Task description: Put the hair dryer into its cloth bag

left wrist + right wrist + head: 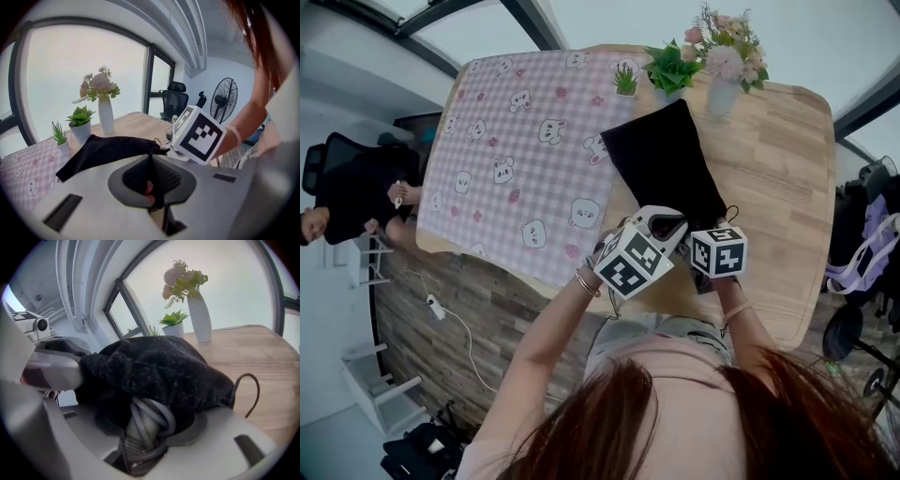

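The black cloth bag (666, 164) lies on the wooden table (778, 187) with its mouth toward me. My left gripper (151, 180) is shut on a thin fold of the bag's rim (149, 161) and holds it up. My right gripper (145, 427) is shut on the hair dryer's handle (143, 416), which has a grey cord wound round it. The dryer's upper part is hidden inside the bag (159, 371), whose fabric drapes over it. In the head view both grippers sit close together at the bag's mouth, the left gripper (656, 230) beside the right gripper (712, 239).
A pink bunny-print cloth (525, 150) covers the table's left half. A white vase of flowers (724, 89) and two potted plants (670, 75) stand at the far edge beyond the bag. A person (356, 197) sits left of the table. A fan (225, 101) stands behind.
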Demonstrator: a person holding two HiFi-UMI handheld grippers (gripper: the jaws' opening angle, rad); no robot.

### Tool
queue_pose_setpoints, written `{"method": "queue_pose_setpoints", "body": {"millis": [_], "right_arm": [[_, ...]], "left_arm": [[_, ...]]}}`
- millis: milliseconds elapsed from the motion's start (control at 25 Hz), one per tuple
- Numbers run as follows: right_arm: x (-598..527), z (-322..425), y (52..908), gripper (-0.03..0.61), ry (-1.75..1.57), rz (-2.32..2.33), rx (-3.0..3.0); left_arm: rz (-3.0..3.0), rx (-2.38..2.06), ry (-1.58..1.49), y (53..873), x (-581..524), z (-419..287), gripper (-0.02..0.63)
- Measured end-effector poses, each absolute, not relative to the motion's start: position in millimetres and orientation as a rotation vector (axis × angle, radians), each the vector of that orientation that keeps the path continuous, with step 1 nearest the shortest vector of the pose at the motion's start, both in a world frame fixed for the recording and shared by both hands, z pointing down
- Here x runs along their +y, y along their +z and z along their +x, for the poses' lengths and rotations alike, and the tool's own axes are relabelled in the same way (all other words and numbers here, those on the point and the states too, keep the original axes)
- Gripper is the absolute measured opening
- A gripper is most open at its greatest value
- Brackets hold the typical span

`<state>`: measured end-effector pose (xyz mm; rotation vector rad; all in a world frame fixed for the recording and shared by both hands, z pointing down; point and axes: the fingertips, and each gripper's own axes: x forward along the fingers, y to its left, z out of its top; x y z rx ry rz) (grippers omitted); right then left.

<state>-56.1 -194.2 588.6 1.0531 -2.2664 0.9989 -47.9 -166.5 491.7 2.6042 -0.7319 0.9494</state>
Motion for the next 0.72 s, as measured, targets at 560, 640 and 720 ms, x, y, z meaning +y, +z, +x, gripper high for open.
{"method": "queue_pose_setpoints", "body": {"millis": [560, 640, 720], "right_arm": [[-210.8, -61.9, 593.8, 0.21, 1.019, 1.091, -2.289], [-212.7, -62.6, 594.1, 0.21, 1.019, 1.092, -2.296], [-214.6, -62.7, 594.8, 0.21, 1.012, 1.092, -2.302]], "left_arm": [[2.589, -0.72, 0.967, 494.7, -164.8, -50.3, 0.025], [2.586, -0.719, 0.97, 495.5, -164.3, -50.7, 0.025], [2.584, -0.719, 0.975, 496.8, -164.4, -51.0, 0.025]]}}
